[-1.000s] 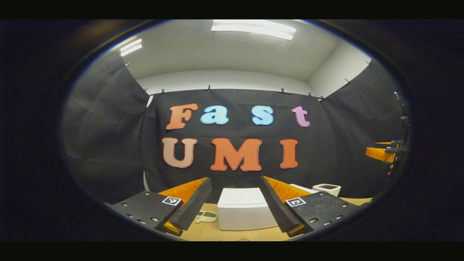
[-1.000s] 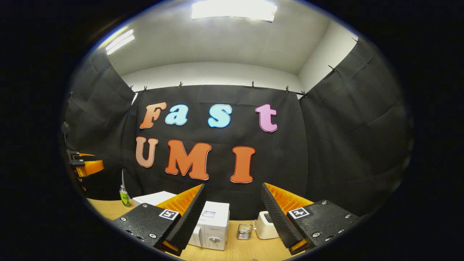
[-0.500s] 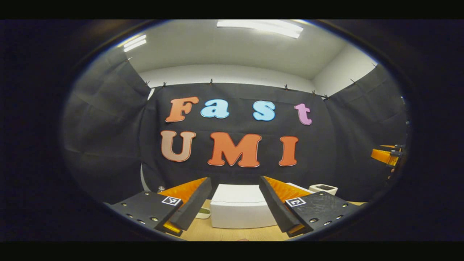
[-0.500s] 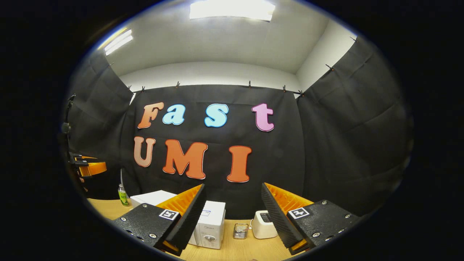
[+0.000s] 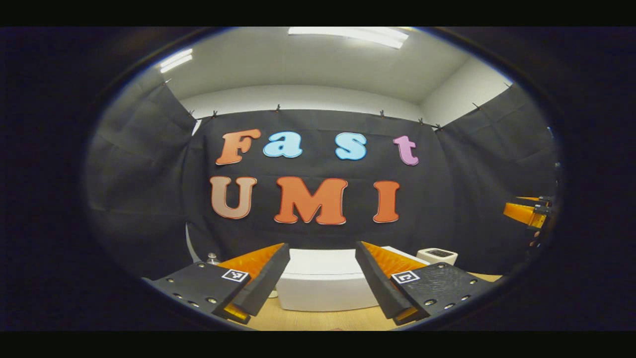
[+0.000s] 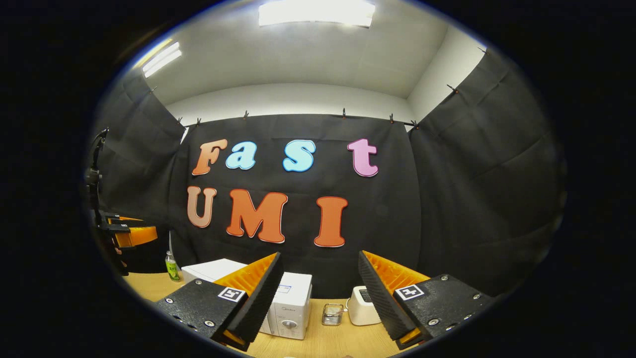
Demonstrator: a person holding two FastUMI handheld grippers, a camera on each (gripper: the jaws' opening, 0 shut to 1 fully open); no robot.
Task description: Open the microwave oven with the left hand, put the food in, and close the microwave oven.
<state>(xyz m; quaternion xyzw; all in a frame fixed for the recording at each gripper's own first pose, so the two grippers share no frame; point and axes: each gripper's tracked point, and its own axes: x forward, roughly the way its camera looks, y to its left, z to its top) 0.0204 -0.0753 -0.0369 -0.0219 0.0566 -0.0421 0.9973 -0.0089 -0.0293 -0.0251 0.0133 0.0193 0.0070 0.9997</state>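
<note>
Left gripper (image 5: 322, 271): ribbed wedge fingers spread wide, holding nothing. Right gripper (image 6: 320, 281): likewise. Boxy white microwave (image 6: 293, 311) on wood-grain table (image 6: 338, 343).

left gripper view: rides on the left gripper (image 5: 322, 278), held above the desk (image 5: 323, 320), facing the back wall; the microwave (image 5: 323, 286) sits straight ahead, fairly near.
right gripper view: rides on the right gripper (image 6: 320, 293), facing the same wall from farther right; the microwave (image 6: 290, 311) lies left of centre.
shared: microwave, desk (image 6: 338, 340), toaster (image 5: 437, 256) (image 6: 362, 306), bottle (image 5: 212, 258) (image 6: 171, 268); each view catches the other gripper at its edge (image 5: 526, 214) (image 6: 126, 233).
</note>
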